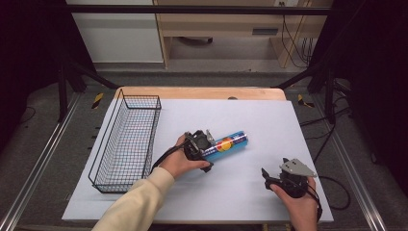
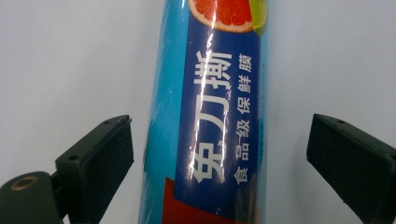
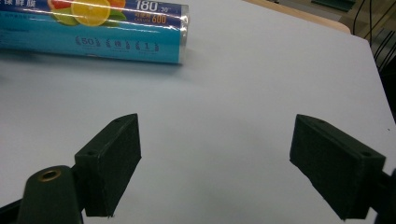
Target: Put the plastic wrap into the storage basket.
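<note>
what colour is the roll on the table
Light and dark blue roll with citrus pictures; clearest in the left gripper view.

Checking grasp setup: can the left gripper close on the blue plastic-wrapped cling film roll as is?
Probably yes. The left gripper is open with its jaws either side of the blue plastic-wrapped cling film roll, with gaps on both sides and nothing between them.

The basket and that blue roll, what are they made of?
Basket: thin black wire, probably coated metal; you see the mat through its open grid. Roll: glossy printed plastic wrapping, judging by the bright glare streaks and the crinkled end; its core is hidden.
</note>
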The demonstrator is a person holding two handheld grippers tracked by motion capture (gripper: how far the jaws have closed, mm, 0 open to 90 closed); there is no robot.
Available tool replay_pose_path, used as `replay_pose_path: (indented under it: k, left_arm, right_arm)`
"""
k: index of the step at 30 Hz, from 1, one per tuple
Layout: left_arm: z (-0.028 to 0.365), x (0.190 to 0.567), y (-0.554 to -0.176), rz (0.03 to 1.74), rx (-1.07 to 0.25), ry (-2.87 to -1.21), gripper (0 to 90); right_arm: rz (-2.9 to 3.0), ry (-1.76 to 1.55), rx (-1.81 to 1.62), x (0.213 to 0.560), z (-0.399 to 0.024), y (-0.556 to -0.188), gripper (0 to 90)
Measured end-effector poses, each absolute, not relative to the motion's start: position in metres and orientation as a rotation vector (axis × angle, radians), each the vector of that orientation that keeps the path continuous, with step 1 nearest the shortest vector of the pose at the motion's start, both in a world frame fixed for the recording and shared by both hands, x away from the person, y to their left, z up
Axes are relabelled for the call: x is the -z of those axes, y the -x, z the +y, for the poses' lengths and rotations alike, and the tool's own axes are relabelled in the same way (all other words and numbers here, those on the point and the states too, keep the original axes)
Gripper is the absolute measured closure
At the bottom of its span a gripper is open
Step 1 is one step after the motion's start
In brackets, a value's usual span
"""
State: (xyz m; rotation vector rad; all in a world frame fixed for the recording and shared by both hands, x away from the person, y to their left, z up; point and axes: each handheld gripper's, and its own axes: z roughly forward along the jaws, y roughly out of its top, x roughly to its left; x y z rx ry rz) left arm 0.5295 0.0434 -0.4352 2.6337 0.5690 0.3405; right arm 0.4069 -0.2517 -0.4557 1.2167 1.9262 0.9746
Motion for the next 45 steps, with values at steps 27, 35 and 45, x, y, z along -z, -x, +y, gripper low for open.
replay_pose_path:
  k: [27,35,45]
  left_arm:
    - [0.039,0.445,-0.545,0.611,-0.266,-2.648,25.0]
    - [0.038,0.449,-0.548,0.622,-0.239,-2.656,27.0]
    - [0.031,0.448,-0.552,0.619,-0.23,-2.691,29.3]
  right_arm:
    - [1.944,-1.214,-0.981,0.457,-0.251,-0.407,18.0]
    - [1.946,-1.212,-0.984,0.457,-0.251,-0.407,18.2]
    - [1.946,-1.218,-0.988,0.457,-0.252,-0.408,18.3]
